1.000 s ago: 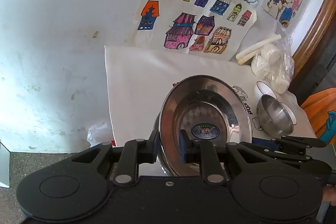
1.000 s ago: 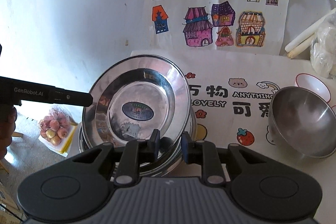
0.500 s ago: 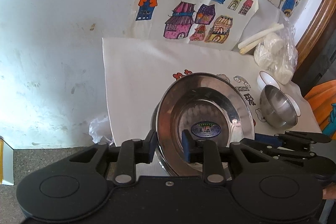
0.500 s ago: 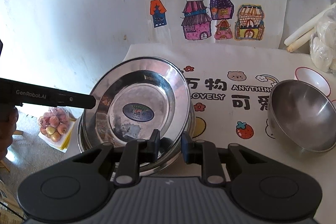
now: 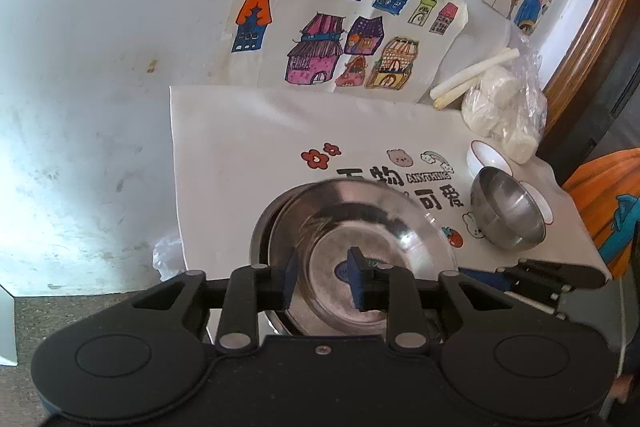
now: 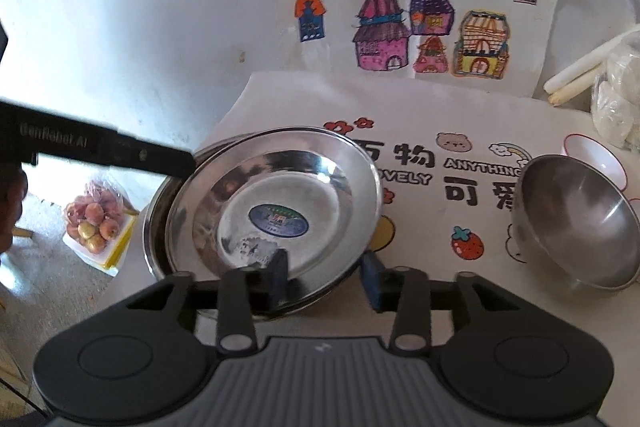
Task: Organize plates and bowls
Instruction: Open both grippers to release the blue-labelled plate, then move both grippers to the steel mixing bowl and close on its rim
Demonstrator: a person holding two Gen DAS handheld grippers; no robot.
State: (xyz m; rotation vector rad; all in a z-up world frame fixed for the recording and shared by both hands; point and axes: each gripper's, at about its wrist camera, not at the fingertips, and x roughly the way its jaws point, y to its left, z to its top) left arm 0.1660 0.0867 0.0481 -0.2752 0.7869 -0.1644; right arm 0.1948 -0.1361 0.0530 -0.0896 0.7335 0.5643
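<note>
A steel plate [image 6: 280,203] with a blue oval sticker lies slightly askew on another steel plate [image 6: 158,211] at the tablecloth's front left corner. The right gripper [image 6: 324,277] straddles the top plate's near rim; its jaws are opening and the pads stand off the metal. The left gripper [image 5: 322,279] straddles the rim of the same plate [image 5: 360,251] from the other side, its jaws also opening, with no pad pressing. Further right, a steel bowl [image 6: 576,223] stands in front of a white bowl [image 6: 596,155]. Each gripper shows in the other's view: the left gripper [image 6: 100,147], the right gripper [image 5: 520,279].
A printed tablecloth [image 6: 460,115] covers the table; coloured house drawings [image 6: 420,15] lean on the wall behind. A clear bag of white lumps [image 5: 504,111] and pale sticks [image 5: 472,75] lie at the back right. A bag of apples [image 6: 94,223] sits on the floor to the left.
Both grippers' jaws have spread apart from the plate's rim. The top plate has sunk onto the plate beneath and now shows more of the printed cloth behind it.
</note>
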